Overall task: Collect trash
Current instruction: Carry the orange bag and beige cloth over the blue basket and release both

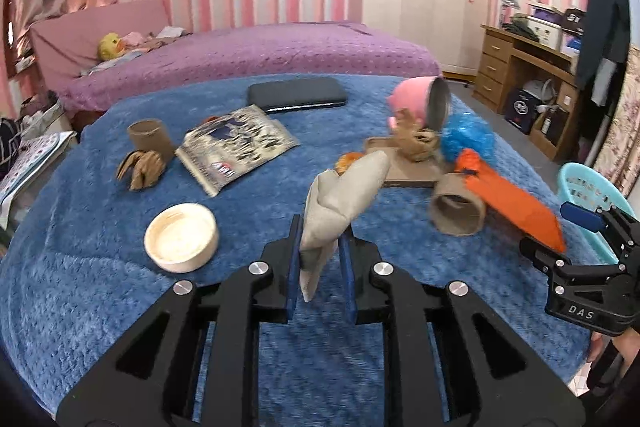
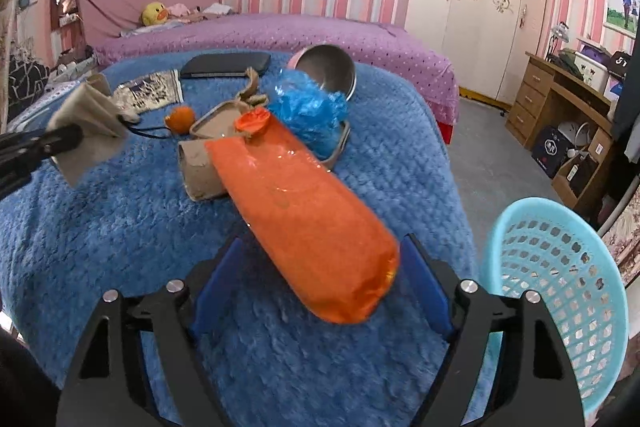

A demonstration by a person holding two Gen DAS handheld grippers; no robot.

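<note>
My left gripper (image 1: 320, 263) is shut on a crumpled beige paper (image 1: 340, 199) and holds it above the blue blanket (image 1: 100, 287). It also shows at the left of the right wrist view (image 2: 86, 131). My right gripper (image 2: 320, 275) is open, its blue pads either side of the near end of an orange plastic bag (image 2: 304, 215) lying on the blanket. The bag also shows in the left wrist view (image 1: 516, 199). A light blue mesh basket (image 2: 560, 291) stands off the blanket's right edge.
On the blanket lie a cardboard tube (image 1: 456, 207), a blue plastic wad (image 1: 468, 139), a brown tray (image 1: 412, 171), a tipped pink cup (image 1: 424, 103), an orange peel (image 2: 180, 119), a white lid (image 1: 182, 237), a printed packet (image 1: 236, 147), brown scraps (image 1: 142, 167) and a black case (image 1: 296, 95).
</note>
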